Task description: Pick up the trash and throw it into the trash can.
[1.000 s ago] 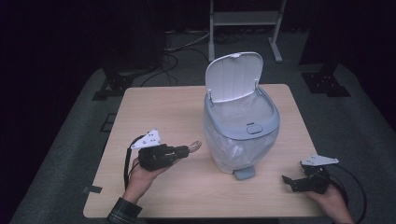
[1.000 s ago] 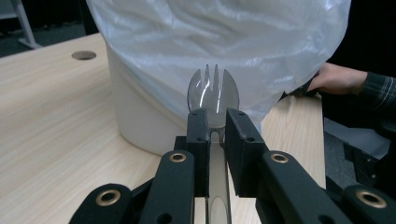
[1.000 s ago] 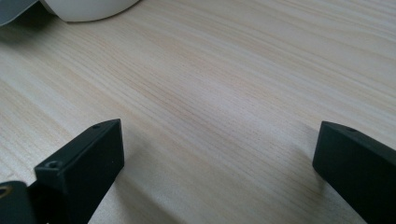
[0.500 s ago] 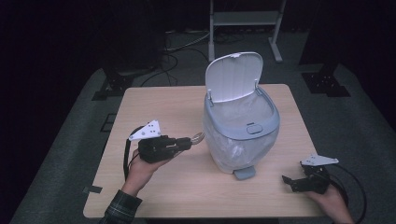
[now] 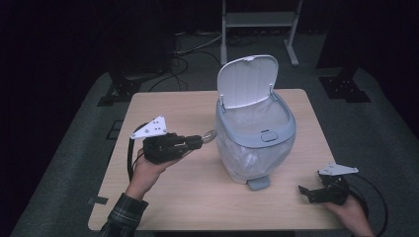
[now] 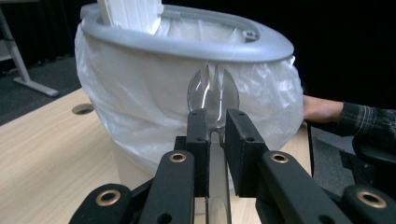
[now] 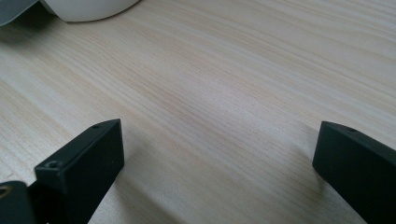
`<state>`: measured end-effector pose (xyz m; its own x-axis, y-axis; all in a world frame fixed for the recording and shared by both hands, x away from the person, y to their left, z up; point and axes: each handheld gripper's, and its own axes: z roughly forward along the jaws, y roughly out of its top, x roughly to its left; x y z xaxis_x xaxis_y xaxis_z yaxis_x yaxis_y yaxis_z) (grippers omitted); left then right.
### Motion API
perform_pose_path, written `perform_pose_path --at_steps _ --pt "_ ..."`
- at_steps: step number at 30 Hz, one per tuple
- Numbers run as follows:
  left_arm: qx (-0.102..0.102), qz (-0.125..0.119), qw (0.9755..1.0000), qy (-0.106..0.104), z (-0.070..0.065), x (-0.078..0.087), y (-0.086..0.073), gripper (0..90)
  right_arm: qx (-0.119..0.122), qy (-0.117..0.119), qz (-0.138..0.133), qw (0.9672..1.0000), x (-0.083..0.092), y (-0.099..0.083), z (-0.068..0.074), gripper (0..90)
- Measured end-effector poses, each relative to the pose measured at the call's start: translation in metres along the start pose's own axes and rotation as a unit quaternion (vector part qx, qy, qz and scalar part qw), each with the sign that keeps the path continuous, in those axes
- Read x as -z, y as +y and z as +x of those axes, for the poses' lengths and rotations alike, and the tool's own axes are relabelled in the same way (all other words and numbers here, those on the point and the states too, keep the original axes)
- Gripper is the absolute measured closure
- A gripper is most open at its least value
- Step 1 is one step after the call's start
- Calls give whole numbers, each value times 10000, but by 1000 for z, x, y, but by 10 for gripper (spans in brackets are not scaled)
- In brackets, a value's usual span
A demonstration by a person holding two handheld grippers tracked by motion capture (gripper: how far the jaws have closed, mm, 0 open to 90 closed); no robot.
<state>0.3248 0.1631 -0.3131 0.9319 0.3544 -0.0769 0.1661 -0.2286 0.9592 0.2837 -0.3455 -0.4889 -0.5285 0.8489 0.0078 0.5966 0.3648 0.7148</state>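
Note:
A small grey pedal bin [image 5: 254, 133] with a white liner stands mid-table, its white lid [image 5: 247, 80] tipped up and open. My left gripper [image 5: 195, 142] is raised above the table just left of the bin and is shut on a clear plastic fork [image 6: 213, 91], whose tines point at the bin's side below the grey rim [image 6: 187, 44]. The fork's head [image 5: 209, 134] nearly reaches the liner. My right gripper [image 5: 305, 191] rests low on the wooden table [image 7: 224, 79] at the front right, jaws wide open with nothing between them.
The bin's grey foot pedal [image 5: 258, 183] sticks out toward the front edge. A cable hole [image 6: 83, 109] sits in the tabletop beyond the bin. A white metal stand [image 5: 257, 19] and dark floor equipment lie behind the table. A plaid sleeve [image 6: 369, 123] shows beyond the bin.
My left gripper has lifted and moved forward and right toward the bin, carrying the fork. The right gripper has stayed put.

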Motion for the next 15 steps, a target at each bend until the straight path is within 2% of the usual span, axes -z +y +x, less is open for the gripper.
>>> perform_pose_path --at_steps 15 --pt "-294 -127 9995 -82 -1 -2 39 797 0 0 0 10000 0 0 0 9"
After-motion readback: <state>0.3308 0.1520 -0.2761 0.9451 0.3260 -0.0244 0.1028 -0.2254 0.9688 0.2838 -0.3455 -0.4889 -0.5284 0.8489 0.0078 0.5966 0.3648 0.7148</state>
